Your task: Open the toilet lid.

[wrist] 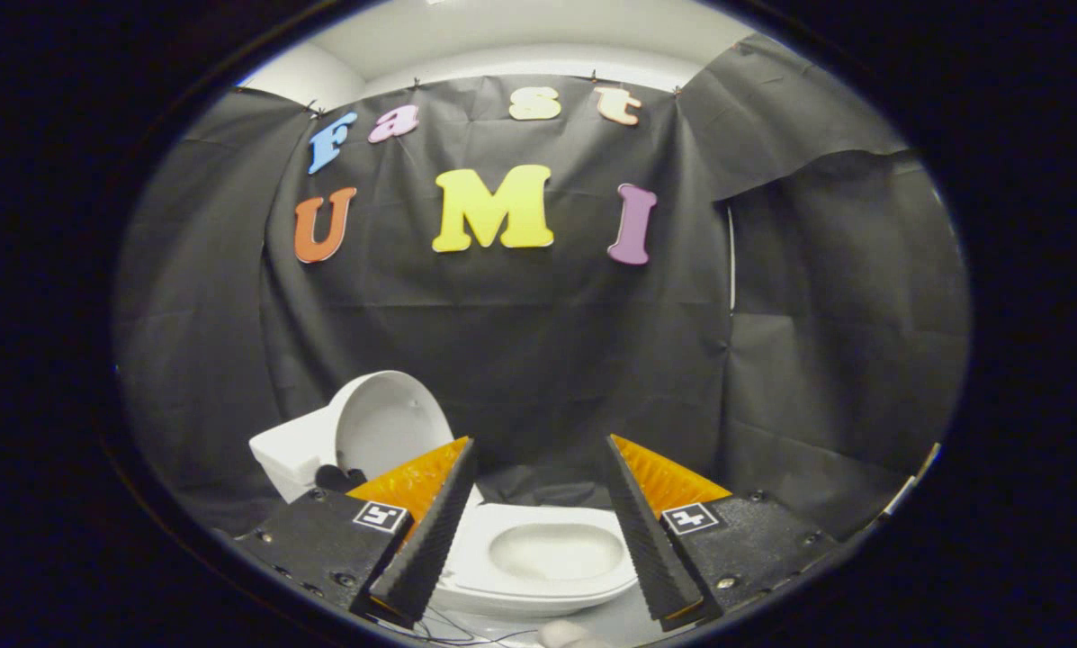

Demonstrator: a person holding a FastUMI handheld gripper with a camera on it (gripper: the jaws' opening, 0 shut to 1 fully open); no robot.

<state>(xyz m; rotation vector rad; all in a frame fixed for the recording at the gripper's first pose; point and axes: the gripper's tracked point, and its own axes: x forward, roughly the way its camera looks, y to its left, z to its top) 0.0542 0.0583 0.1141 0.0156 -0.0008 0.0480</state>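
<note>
Black cloth wall (547, 360) | glossy oval toilet lid (392, 423) upright | claw (538, 486) wide open, empty

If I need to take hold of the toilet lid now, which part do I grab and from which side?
The lid already stands raised against the tank. Take its free top rim, coming from the bowl side, since the hinge end is low. The gripper is open, holding nothing.
</note>
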